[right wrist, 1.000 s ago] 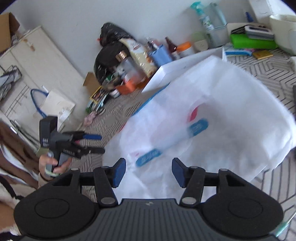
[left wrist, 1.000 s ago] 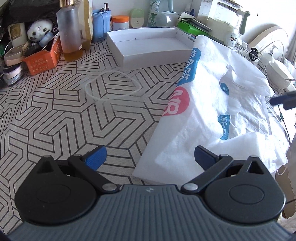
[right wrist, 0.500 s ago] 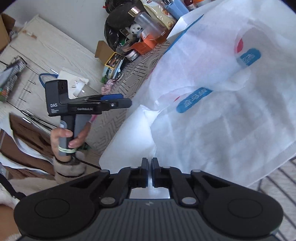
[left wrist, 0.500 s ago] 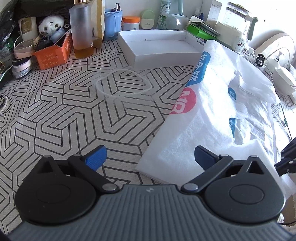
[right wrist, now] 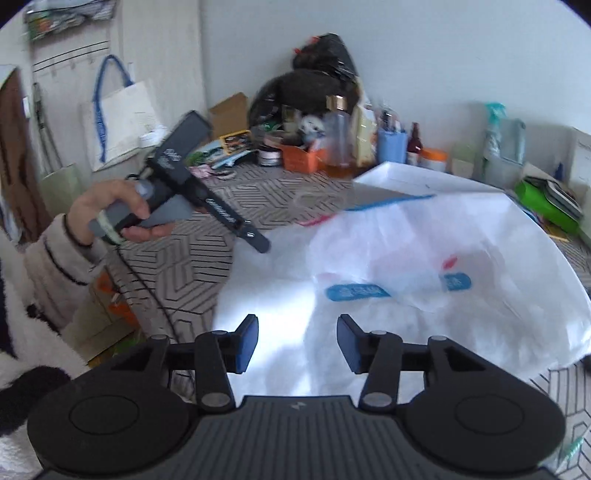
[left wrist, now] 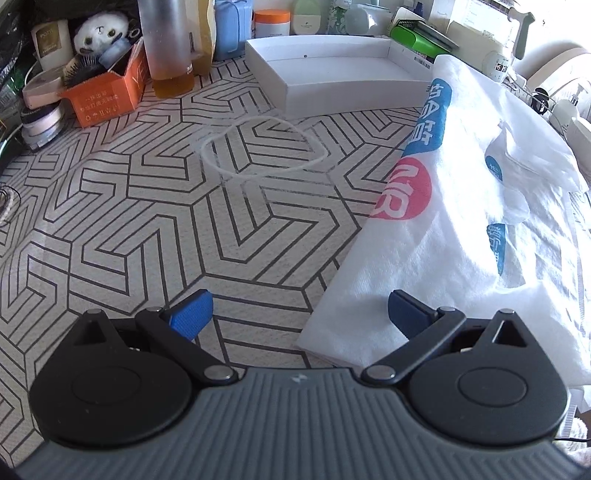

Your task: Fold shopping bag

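Note:
The white shopping bag [left wrist: 461, 229], printed with blue labels and a red circle, lies spread on the patterned table. Its near left corner sits just ahead of my left gripper [left wrist: 299, 310], which is open and empty, with the right finger over the bag's edge. In the right wrist view the bag [right wrist: 424, 280] lies in front of my right gripper [right wrist: 297, 341]. Its jaws are opening and hold nothing; only the bag's bright surface shows beyond the gap. A hand [right wrist: 110, 210] holds the left gripper [right wrist: 251, 236] over the bag's far left edge.
A shallow white box [left wrist: 332, 77] stands behind the bag. An orange box [left wrist: 107, 96], a frosted bottle [left wrist: 168, 44], blue container [left wrist: 229, 26] and jars crowd the back edge. A thin clear ring [left wrist: 262, 147] lies on the patterned tabletop [left wrist: 147, 221]. A green case [right wrist: 546, 199] sits at the right.
My right gripper shut half a second ago and has opened again, rolling and swinging sideways so the room now looks level. The left gripper has stayed open and barely moved.

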`<state>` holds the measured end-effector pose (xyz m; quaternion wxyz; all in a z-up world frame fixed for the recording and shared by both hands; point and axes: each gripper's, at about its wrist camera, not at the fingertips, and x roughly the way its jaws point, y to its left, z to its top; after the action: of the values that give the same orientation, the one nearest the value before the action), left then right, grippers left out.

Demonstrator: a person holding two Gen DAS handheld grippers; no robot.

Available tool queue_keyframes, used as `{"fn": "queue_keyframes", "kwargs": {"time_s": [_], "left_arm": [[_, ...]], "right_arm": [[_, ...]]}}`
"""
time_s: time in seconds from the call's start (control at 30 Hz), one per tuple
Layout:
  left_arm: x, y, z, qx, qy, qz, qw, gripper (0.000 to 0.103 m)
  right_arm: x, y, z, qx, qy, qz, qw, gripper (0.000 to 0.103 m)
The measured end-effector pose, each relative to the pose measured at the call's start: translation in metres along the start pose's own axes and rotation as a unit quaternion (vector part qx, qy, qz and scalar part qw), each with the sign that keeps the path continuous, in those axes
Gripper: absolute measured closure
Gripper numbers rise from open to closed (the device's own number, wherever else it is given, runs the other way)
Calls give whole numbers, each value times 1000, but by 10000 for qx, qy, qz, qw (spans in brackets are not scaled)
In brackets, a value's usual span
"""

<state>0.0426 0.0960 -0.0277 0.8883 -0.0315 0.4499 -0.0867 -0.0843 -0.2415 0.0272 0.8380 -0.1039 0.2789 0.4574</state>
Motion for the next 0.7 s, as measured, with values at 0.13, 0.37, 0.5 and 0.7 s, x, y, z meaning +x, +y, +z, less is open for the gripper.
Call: {"fn": "queue_keyframes", "kwargs": {"time_s": [0.13, 0.37, 0.5, 0.7], "left_arm": [[-2, -2, -2, -161, -66, 71, 9998, 8], [-11, -7, -15, -88, -84, 101, 9999, 15], [-15, -11, -19, -62, -57, 106, 9999, 15], [-11, -18, -17, 26, 57, 191, 9998, 11]], "right_arm": [[13, 32, -7, -518, 53, 411, 9978, 57], [22, 41, -37, -1290, 588, -155, 9898, 58], [5, 46, -50, -1474, 364, -156, 9883, 58], [9, 59, -62, -2272, 620, -440, 9709, 60]]}}
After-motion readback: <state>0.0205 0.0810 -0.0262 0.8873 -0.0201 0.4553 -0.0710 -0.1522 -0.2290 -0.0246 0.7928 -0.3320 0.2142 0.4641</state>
